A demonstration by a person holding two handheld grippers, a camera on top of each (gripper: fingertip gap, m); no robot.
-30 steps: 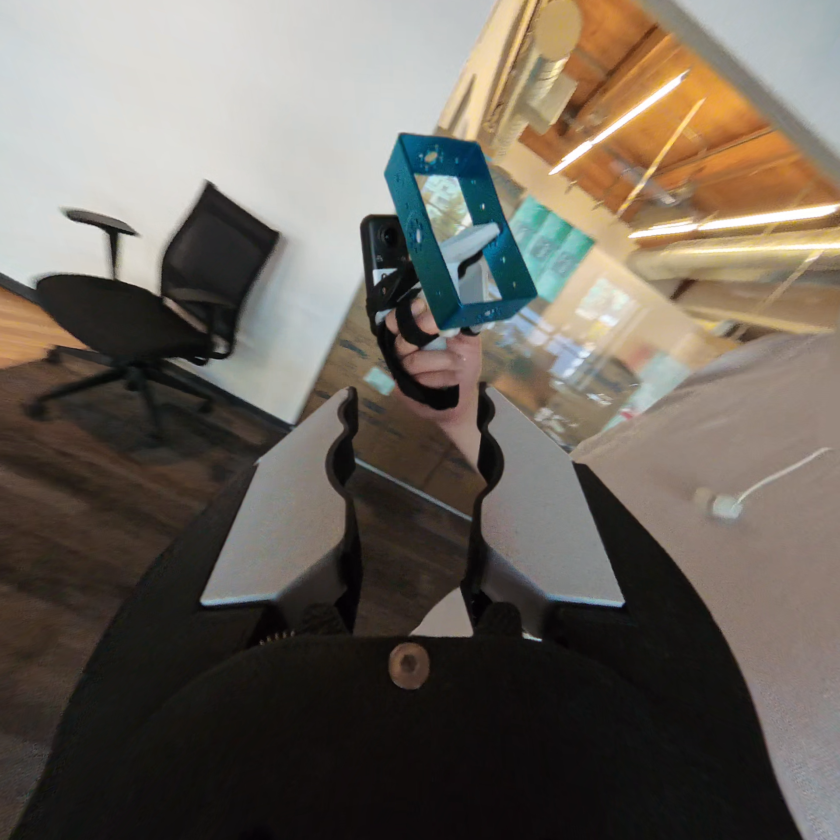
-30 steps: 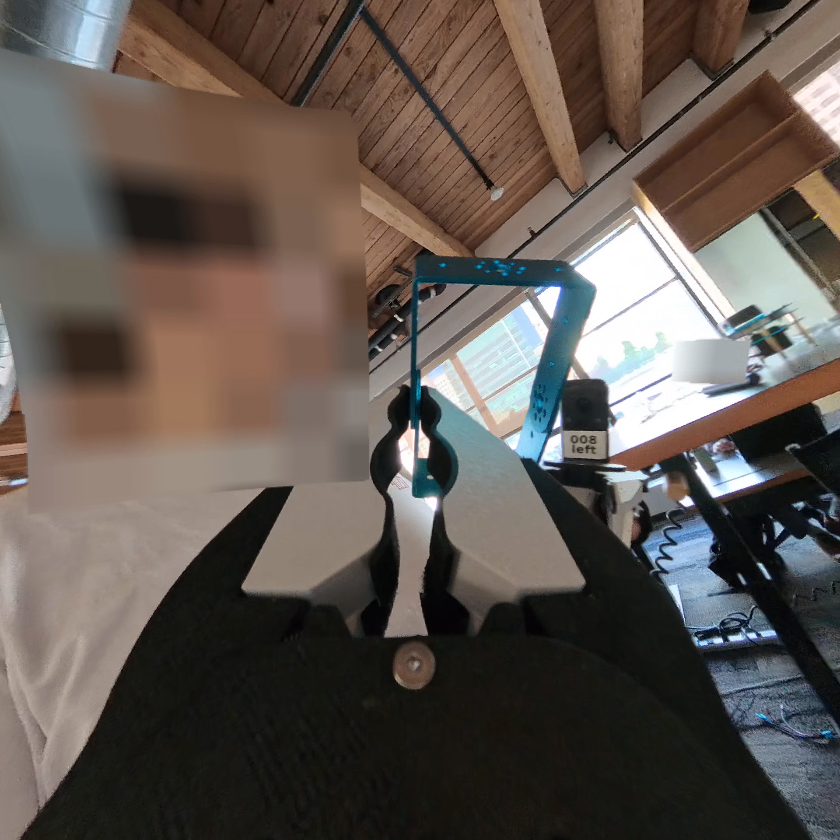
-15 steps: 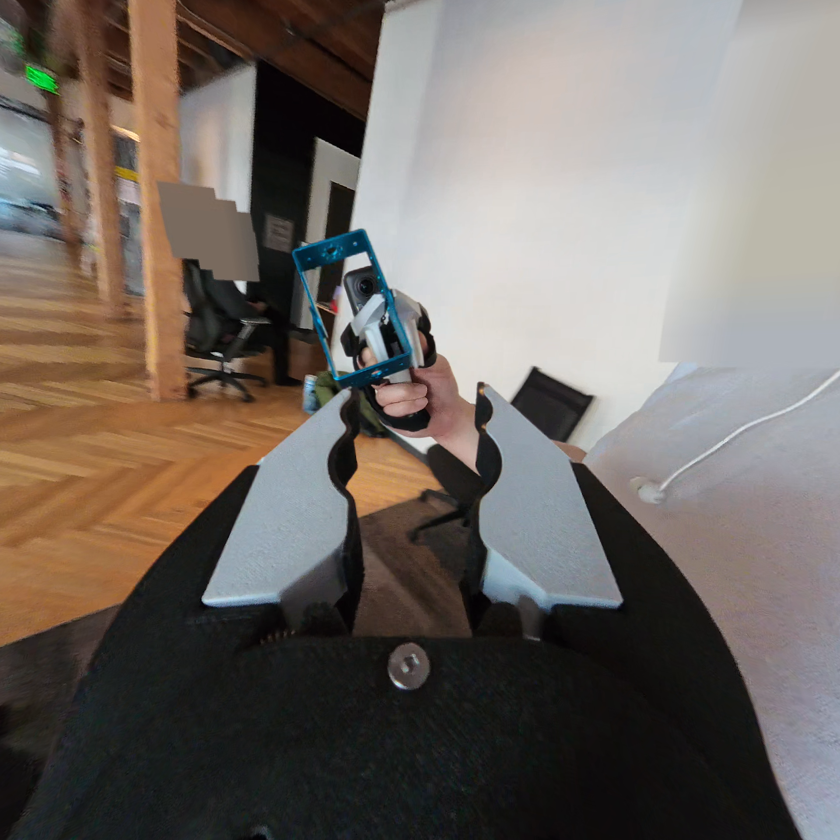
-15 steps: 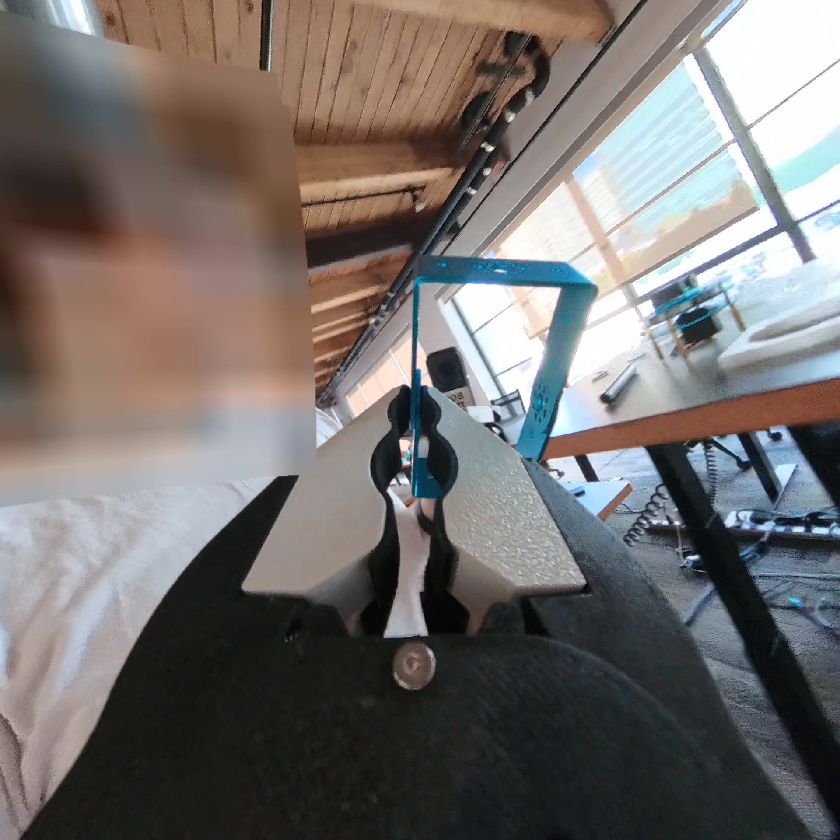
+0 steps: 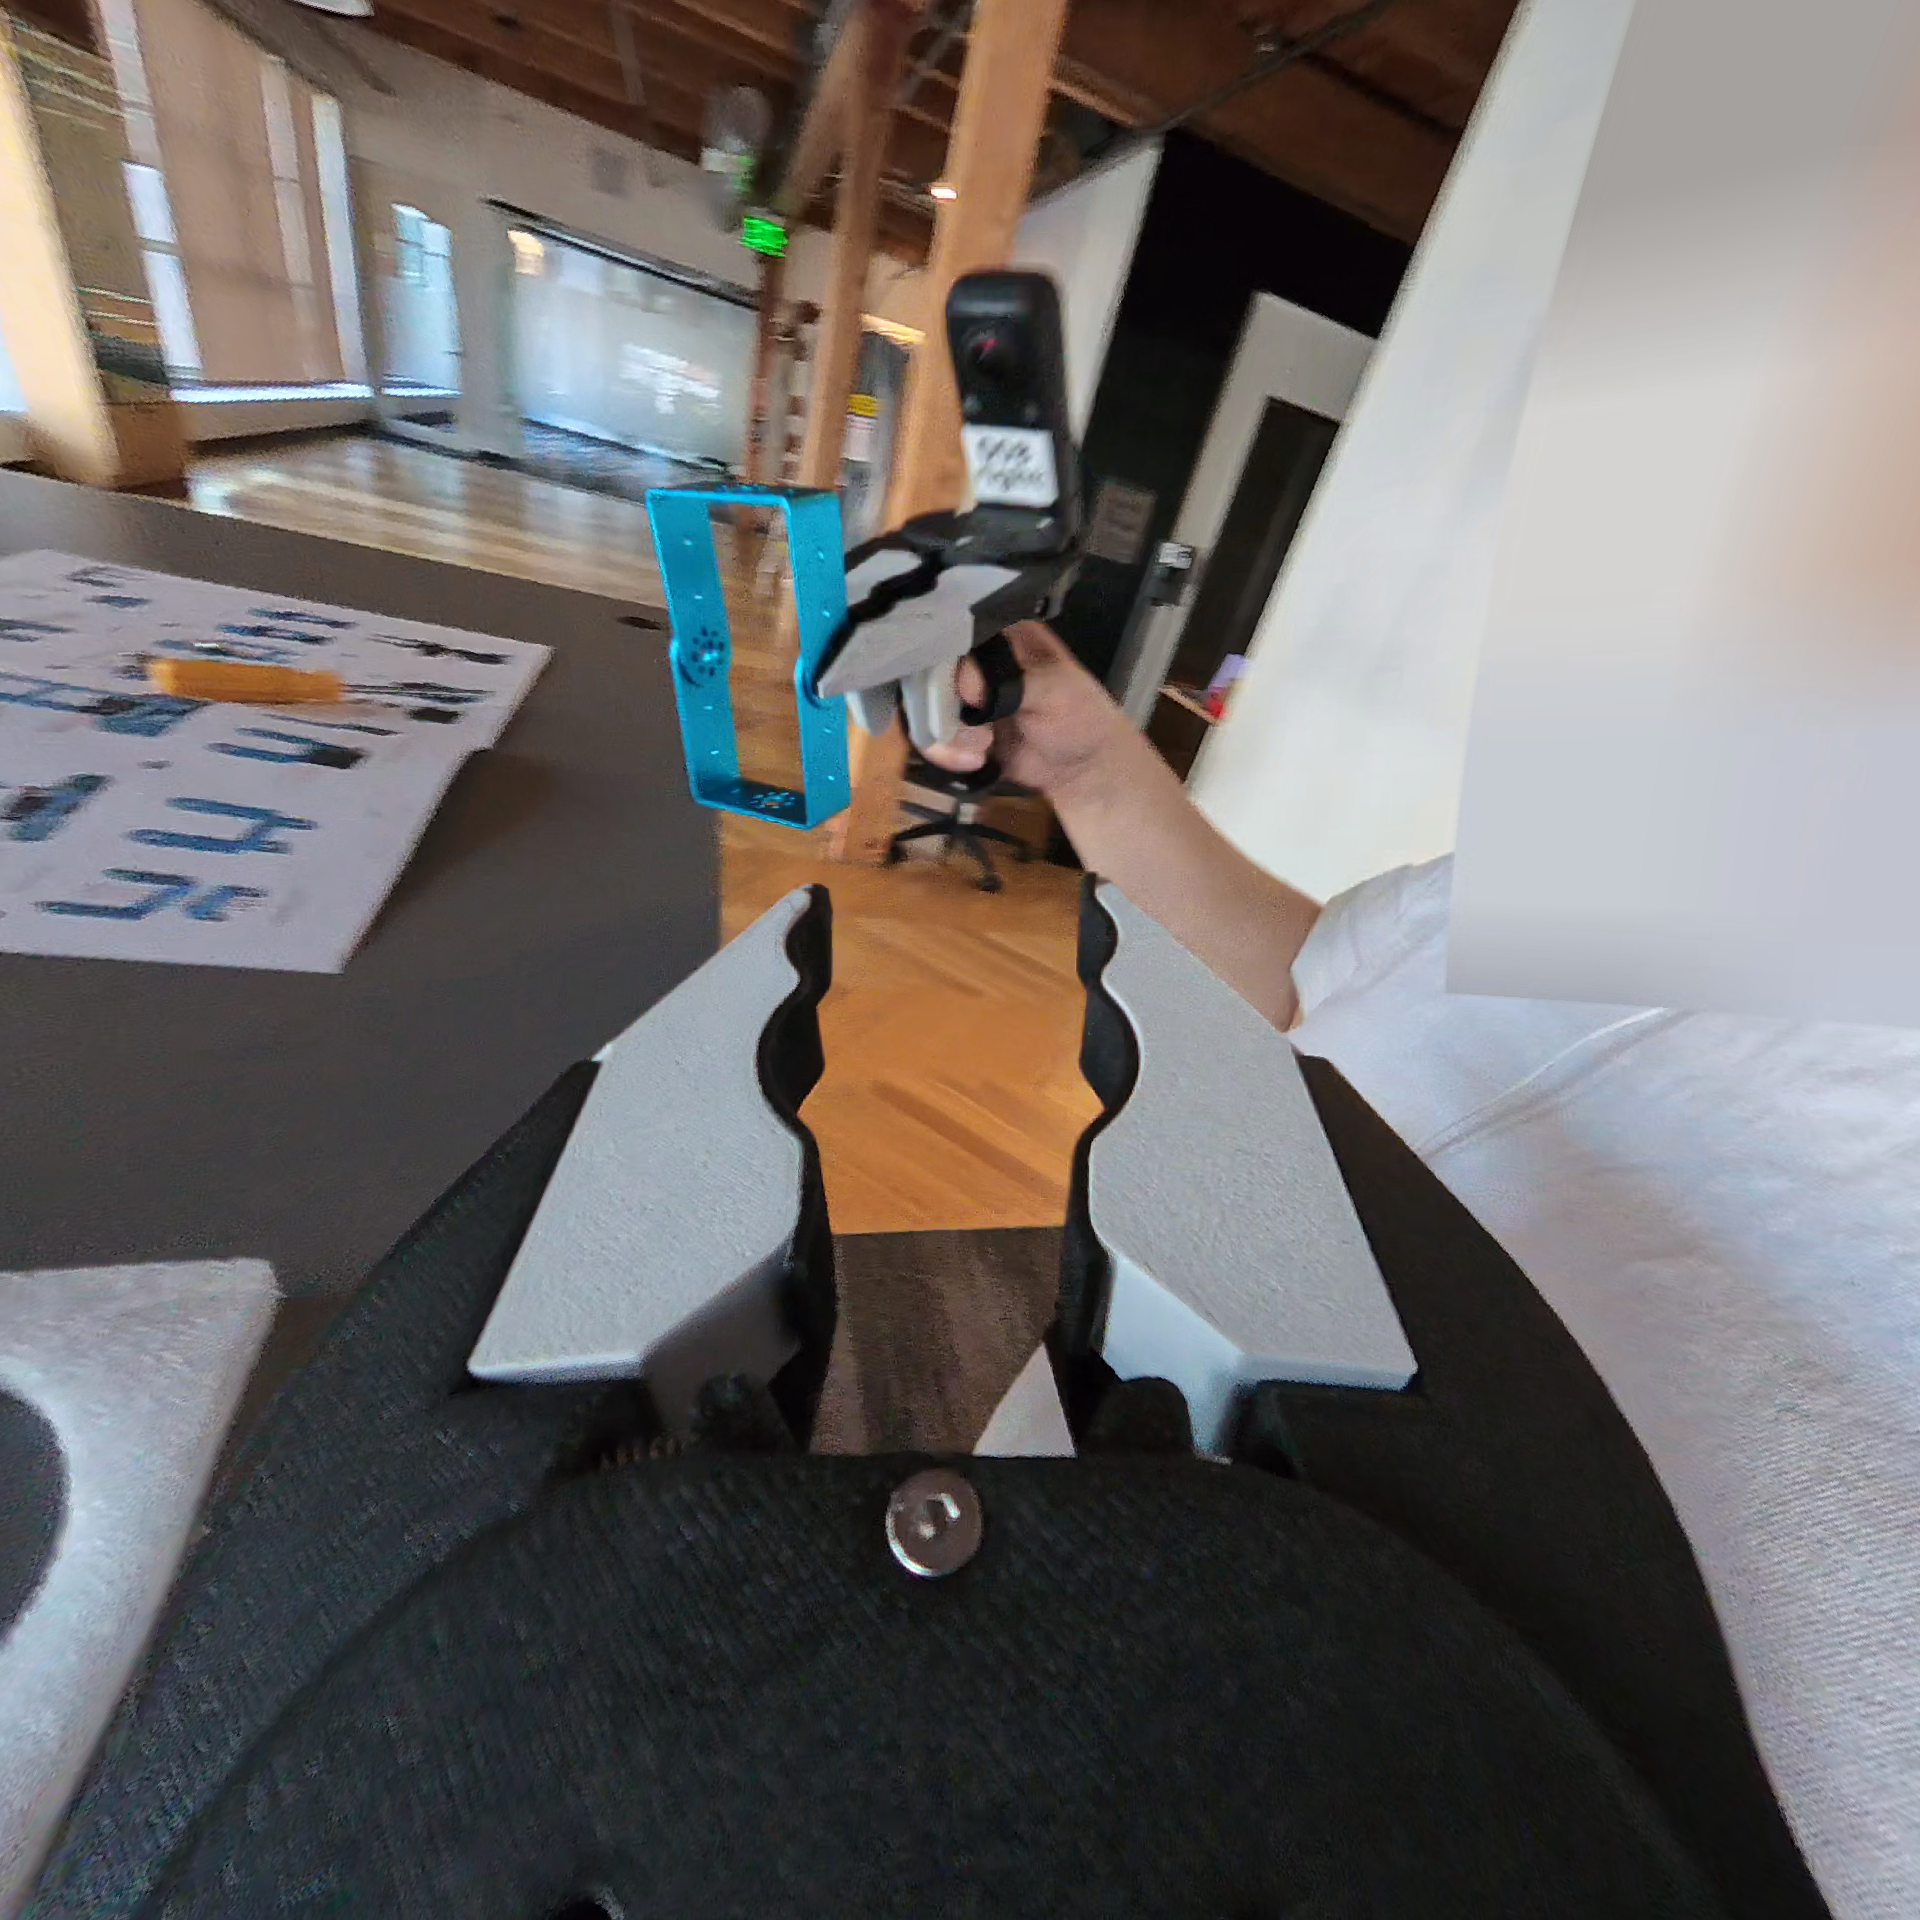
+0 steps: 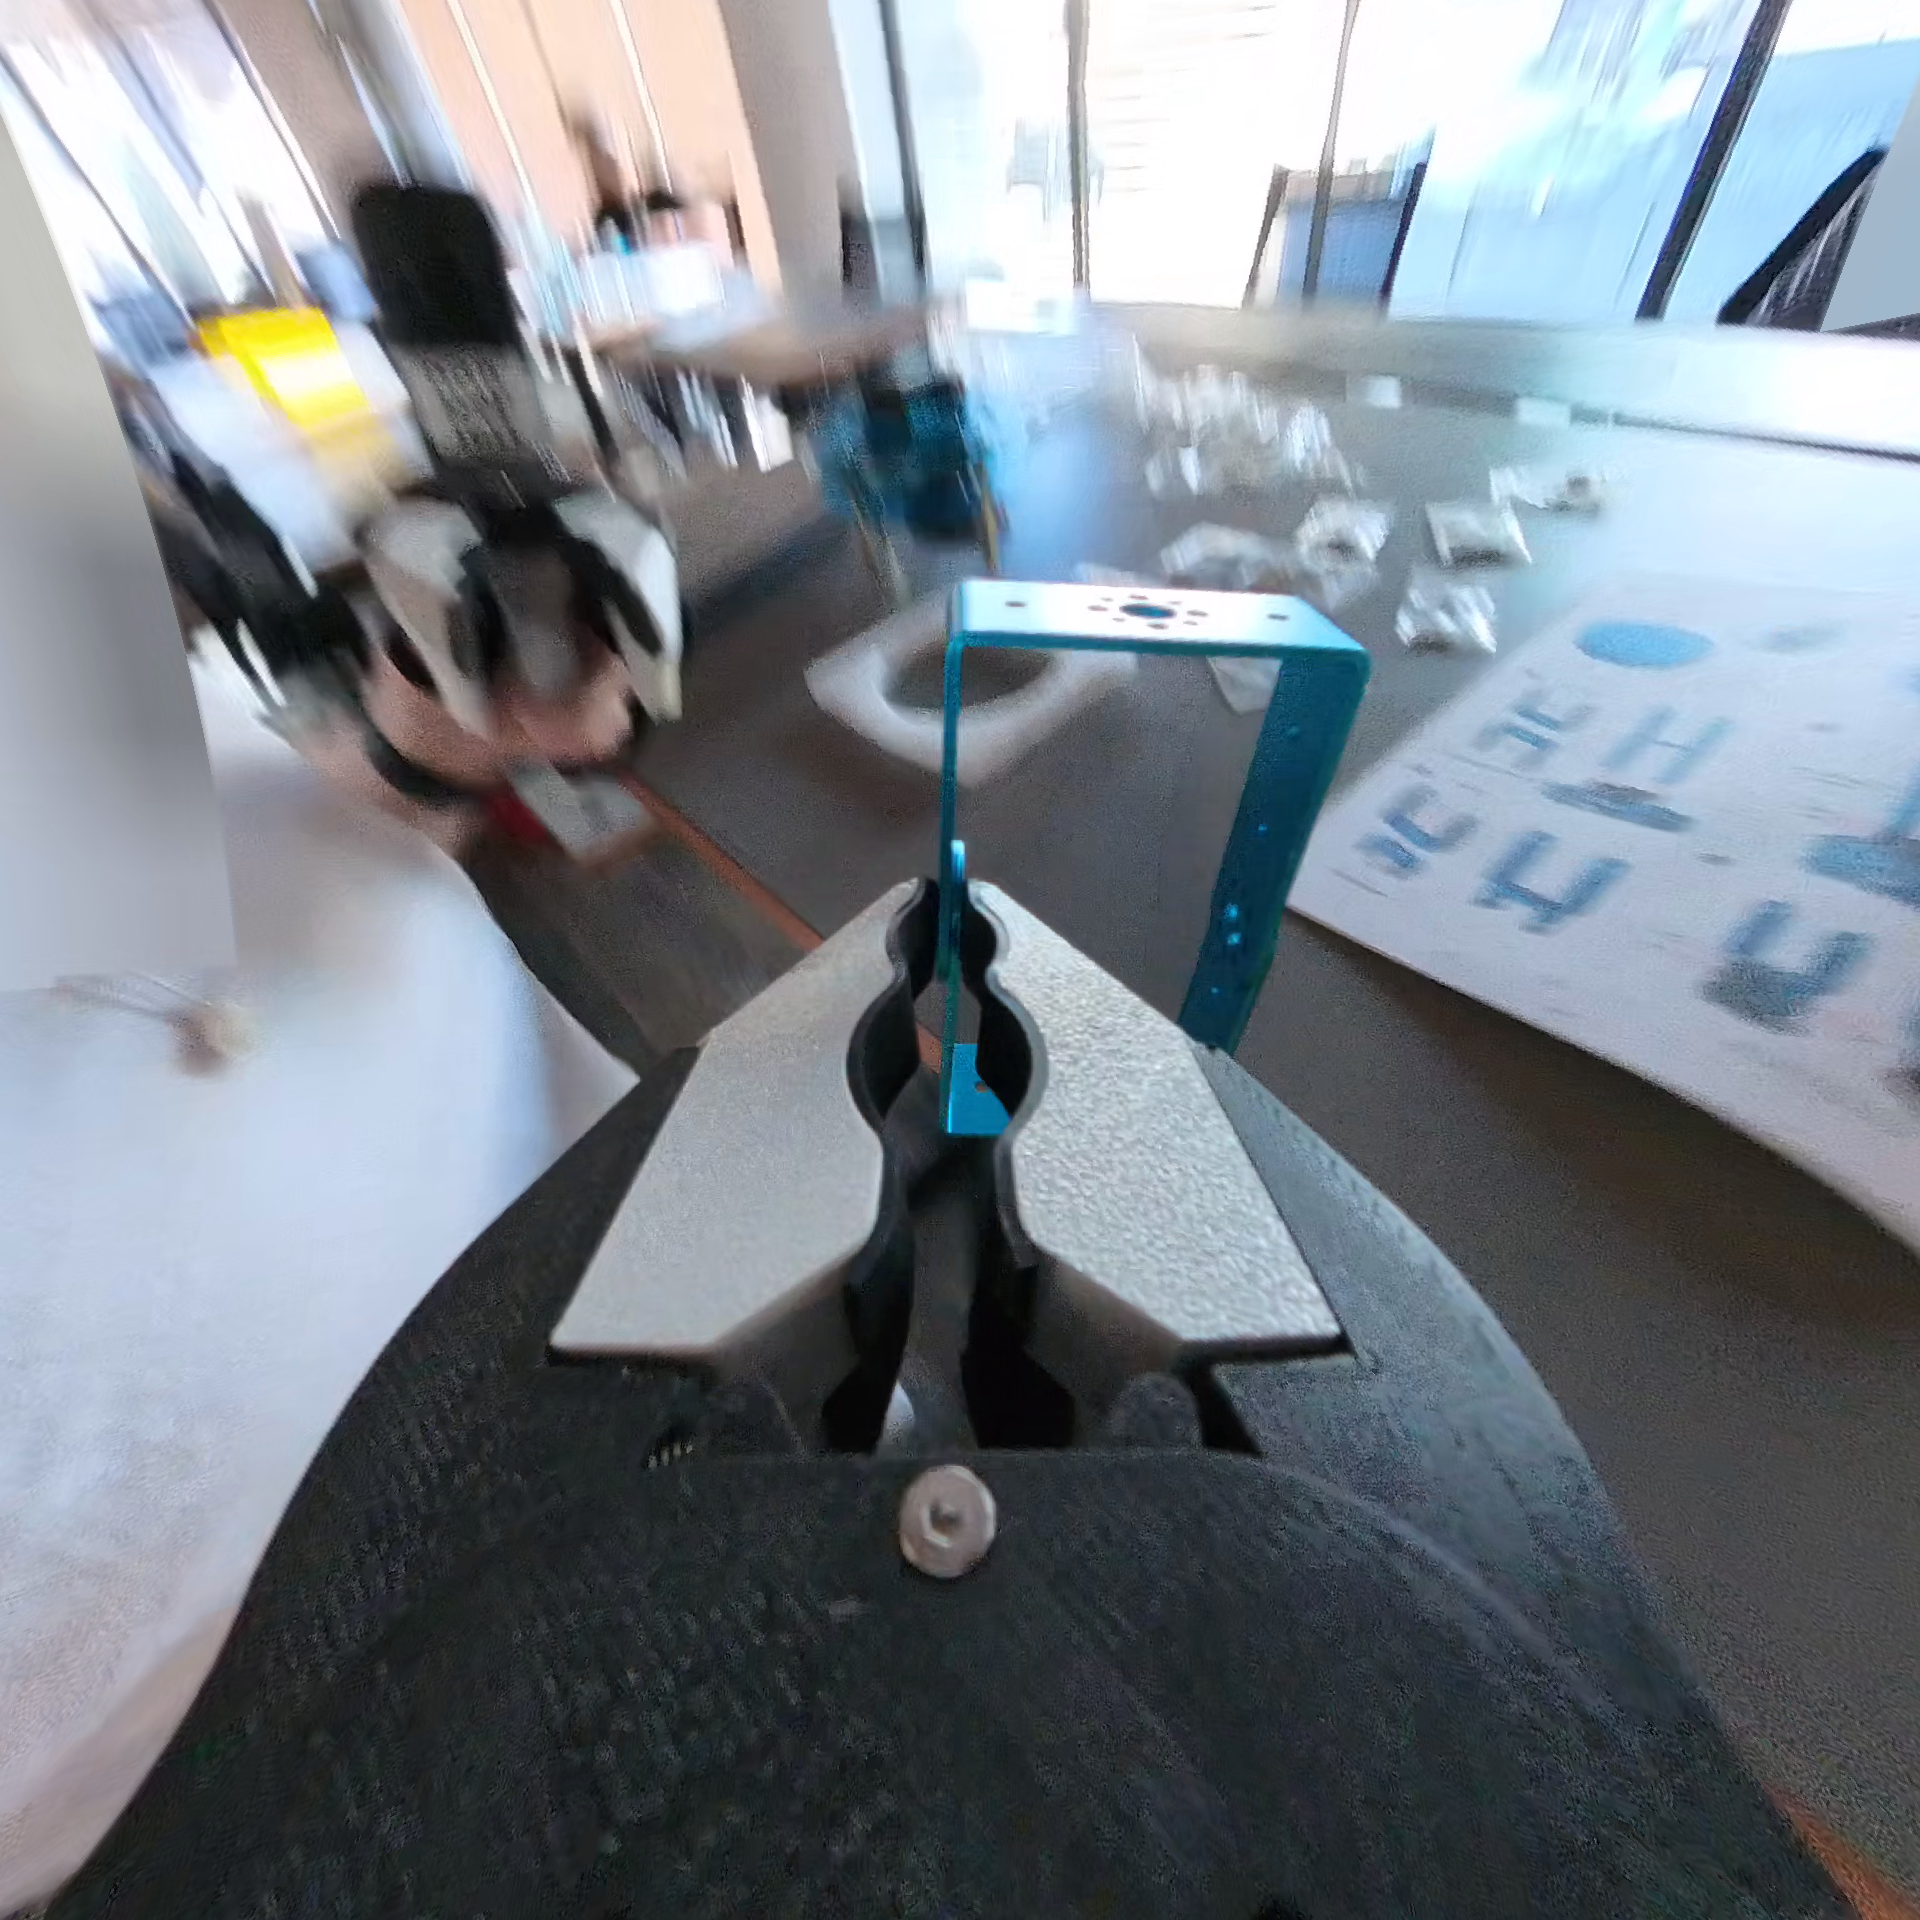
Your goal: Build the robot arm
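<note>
Bracket (image 6: pixel 1148 727) first: a blue metal frame, rectangular, punched with small holes, and the right gripper (image 6: pixel 954 997) is pinching one of its thin side walls between pressed-together fingers. My guess is the grip sits on that flat strip because it's the only part slim enough to bite, leaving the rest of the loop sticking out free. In the left wrist view the bracket (image 5: pixel 750 657) hangs in mid-air past the corner of the dark table (image 5: pixel 260 1091), long axis roughly upright with a slight tilt, open window facing the camera. From the right wrist view the long axis runs away from the fingers, holed end plate farthest out.

Left gripper (image 5: pixel 951 914) is spread wide and holds nothing, hovering below the bracket and well apart from it. Left of the bracket, on the table, lies a white sheet (image 5: pixel 208 748) with blue markings and an orange-handled tool (image 5: pixel 244 681) on it. White foam piece (image 6: pixel 966 686) sits beyond the bracket in the right view, blurry
</note>
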